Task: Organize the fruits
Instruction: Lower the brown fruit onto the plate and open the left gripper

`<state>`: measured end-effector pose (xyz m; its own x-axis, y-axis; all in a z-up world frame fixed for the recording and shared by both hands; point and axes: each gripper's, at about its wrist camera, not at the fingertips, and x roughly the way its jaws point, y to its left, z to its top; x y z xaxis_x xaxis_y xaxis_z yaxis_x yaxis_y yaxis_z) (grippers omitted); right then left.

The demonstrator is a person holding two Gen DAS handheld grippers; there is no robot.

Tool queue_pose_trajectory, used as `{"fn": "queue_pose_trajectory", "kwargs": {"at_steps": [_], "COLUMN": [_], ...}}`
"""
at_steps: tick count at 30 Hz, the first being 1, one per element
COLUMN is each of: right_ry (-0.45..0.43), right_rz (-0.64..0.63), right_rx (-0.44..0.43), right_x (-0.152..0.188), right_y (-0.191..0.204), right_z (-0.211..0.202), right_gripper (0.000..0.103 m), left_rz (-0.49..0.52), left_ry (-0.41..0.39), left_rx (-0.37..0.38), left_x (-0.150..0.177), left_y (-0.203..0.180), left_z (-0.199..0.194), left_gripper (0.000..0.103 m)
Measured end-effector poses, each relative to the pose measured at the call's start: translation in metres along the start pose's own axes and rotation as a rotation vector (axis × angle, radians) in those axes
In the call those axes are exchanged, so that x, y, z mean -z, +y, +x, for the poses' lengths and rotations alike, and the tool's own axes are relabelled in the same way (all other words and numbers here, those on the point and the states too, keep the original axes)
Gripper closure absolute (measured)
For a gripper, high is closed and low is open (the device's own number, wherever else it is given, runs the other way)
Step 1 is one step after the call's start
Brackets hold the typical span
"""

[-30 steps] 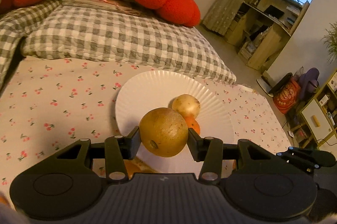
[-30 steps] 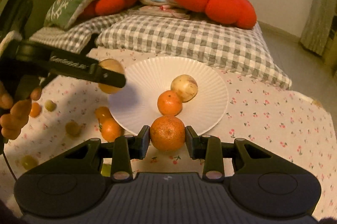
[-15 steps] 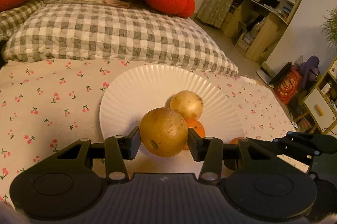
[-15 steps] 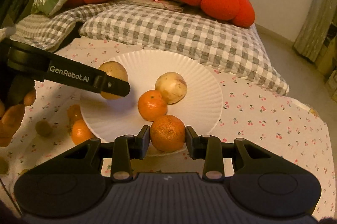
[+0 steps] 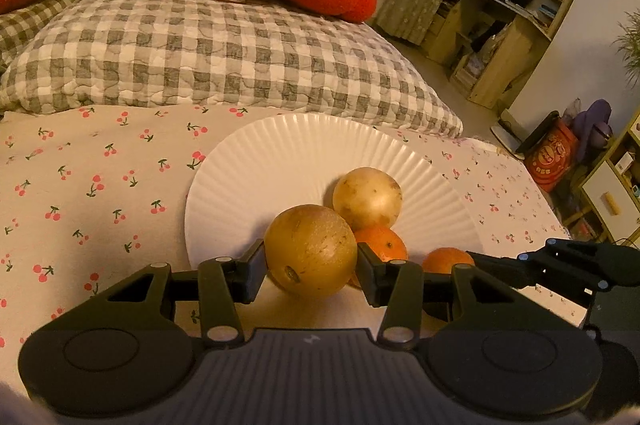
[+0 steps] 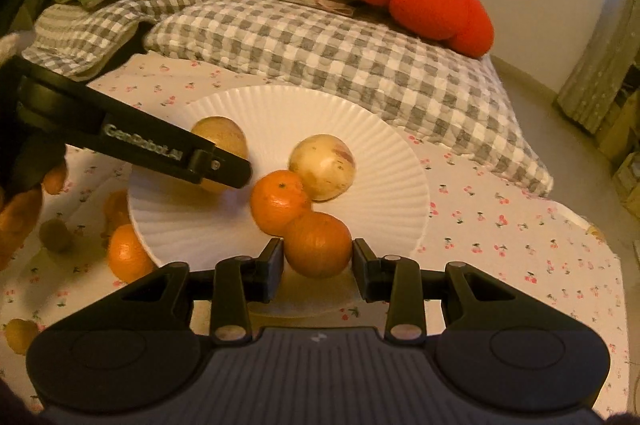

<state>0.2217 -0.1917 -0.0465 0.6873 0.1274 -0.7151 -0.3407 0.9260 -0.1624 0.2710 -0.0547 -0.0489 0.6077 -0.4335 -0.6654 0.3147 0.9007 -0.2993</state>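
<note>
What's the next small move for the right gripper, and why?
Probably lower slightly and open. The right gripper holds an orange over the near rim of the plate, already beside another orange, so releasing there should leave it on the plate.

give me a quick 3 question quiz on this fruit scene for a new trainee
1. True or false: the left claw is empty.
2. Multiple choice: what does the right claw hold? A) an orange B) a banana C) a green cushion
3. Fill in: not counting the two gripped fruits, ___ fruits lie on the white plate.

Key
1. False; it is shut on a brown round fruit.
2. A; the orange sits between its fingers.
3. Two: a pale round fruit and a second orange, touching each other.
</note>
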Motion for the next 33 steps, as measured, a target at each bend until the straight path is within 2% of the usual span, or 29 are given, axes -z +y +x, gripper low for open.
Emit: {"fn": "queue_pose_trajectory", "kwargs": {"at_steps": [7,11,15,19,20,23,25,28,30,33], "right_ry": [-0.032,-0.075,-0.113,-0.125,-0.124,-0.109,-0.100,-0.104,-0.117,-0.135], "right_rz": [0.061,0.130,0.205,0.242,0.244,0.234,0.241,0.255,0.241,0.210], "right_rx": [0.028,0.026,-0.020,-0.051,-0.051,-0.009,0.004,0.004,0.019,0.025], "right_x": [-0.004,-0.007,-0.006,-0.006,-0.006,-0.006,-0.005,-0.005,-0.004,-0.003], "right_y": [-0.011,-0.020,-0.026,-0.028,-0.028,-0.028,-0.029,-0.031,-0.028,-0.021], "right_z": [-0.016,-0.031,-0.046,-0.052,-0.052,-0.052,-0.054,-0.059,-0.064,-0.072], "right_gripper": [0.055,0.043,0.032,0.022,0.020,0.020,0.020,0.012,0.003,0.001], "left_rz": [-0.069,-0.119,-0.164,-0.160,-0.160,-0.157,-0.154,-0.151,-0.159,-0.184], "left_ry": [-0.057,-0.080,-0.102,-0.115,-0.118,-0.136,-0.152,-0.152,-0.147,-0.138], "left_rx": [0.045,0.053,0.057,0.030,0.020,-0.020,-0.035,-0.055,-0.071,-0.084], "left_x": [-0.008,-0.012,-0.015,-0.016,-0.016,-0.014,-0.012,-0.008,-0.004,0.006], "left_y": [0.009,0.018,0.024,0.021,0.020,0.018,0.017,0.020,0.022,0.025], "left_z": [-0.018,-0.032,-0.047,-0.062,-0.066,-0.077,-0.086,-0.096,-0.101,-0.112], "left_gripper": [0.053,0.051,0.047,0.034,0.028,0.015,0.011,0.011,0.011,0.011]}}
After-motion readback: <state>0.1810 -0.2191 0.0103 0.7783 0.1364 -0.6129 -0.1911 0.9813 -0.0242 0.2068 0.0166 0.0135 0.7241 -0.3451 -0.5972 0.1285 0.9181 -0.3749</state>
